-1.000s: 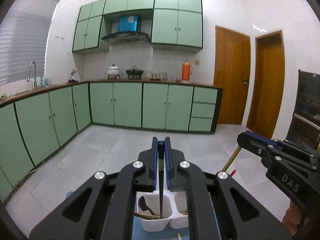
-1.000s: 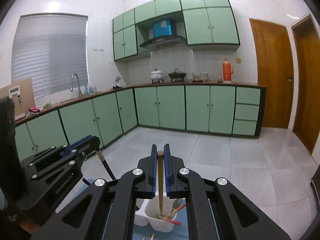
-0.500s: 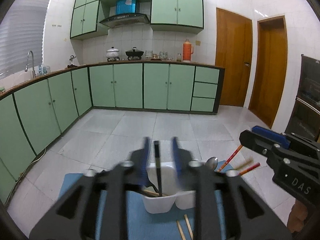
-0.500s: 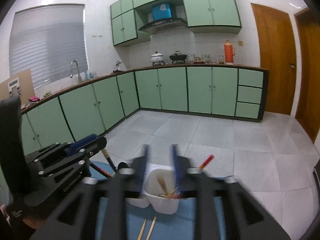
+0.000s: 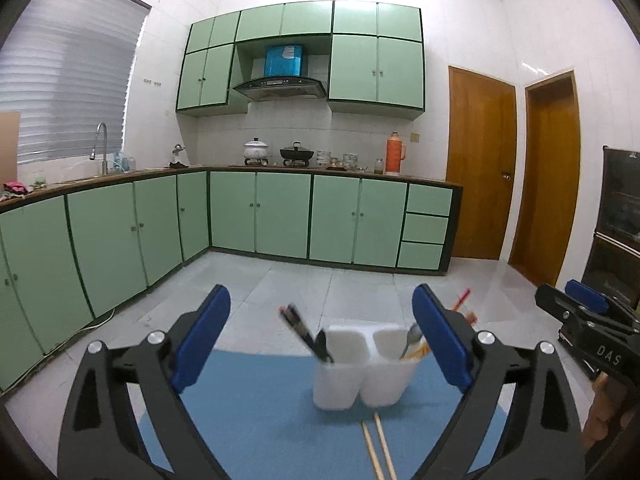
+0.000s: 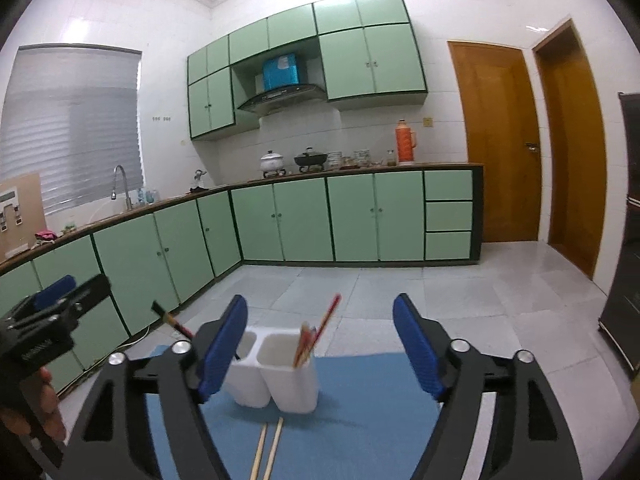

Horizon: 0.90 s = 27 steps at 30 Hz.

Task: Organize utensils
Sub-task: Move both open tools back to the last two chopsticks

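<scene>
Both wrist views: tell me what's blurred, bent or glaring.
Left wrist: dark chopsticks smeared by motion, white holder slightly soft, walls bowed by the fisheye. Right wrist: cabinets curve strongly, ceiling light glares on wall tiles, holder fairly sharp.

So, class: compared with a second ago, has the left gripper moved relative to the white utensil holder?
Yes. The left gripper has pulled back from the white utensil holder, which now sits farther ahead on the blue mat; its jaws are opening, empty.
</scene>
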### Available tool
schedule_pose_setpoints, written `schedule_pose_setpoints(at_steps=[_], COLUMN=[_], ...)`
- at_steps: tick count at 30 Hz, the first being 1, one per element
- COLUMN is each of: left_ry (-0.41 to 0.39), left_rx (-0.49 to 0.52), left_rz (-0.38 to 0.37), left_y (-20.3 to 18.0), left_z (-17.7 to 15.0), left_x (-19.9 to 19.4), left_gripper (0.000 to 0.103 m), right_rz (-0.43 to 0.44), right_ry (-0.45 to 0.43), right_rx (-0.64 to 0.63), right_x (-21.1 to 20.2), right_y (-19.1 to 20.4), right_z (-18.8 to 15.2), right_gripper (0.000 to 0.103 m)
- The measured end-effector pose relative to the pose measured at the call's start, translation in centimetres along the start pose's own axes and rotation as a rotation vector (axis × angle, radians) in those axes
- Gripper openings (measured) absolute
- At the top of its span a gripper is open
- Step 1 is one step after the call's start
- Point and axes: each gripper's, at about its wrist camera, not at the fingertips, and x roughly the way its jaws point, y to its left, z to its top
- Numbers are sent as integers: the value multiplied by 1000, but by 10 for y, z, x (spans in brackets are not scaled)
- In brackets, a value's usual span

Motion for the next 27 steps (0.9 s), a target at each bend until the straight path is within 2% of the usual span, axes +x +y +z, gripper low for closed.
schedule_pose_setpoints(at_steps=[6,16,21,27], left_ry=[69,260,336,417], left_rx=[-6,43,62,61], left_rz=[7,31,51,62], left_y=[3,8,15,22], left_z=[-36,-116,-150,-185], left_x=[-32,-49,-52,-55], left_gripper=[93,93,93,93], right_rz=[-12,-19,-12,21], right_ry=[69,240,330,430], right_rx=[-1,-20,-38,-67], right_x=[-25,-39,-40,-35], right_y=[-2,9,19,34], right_z=[-40,-120,-162,-198], right_gripper=[80,79,71,51])
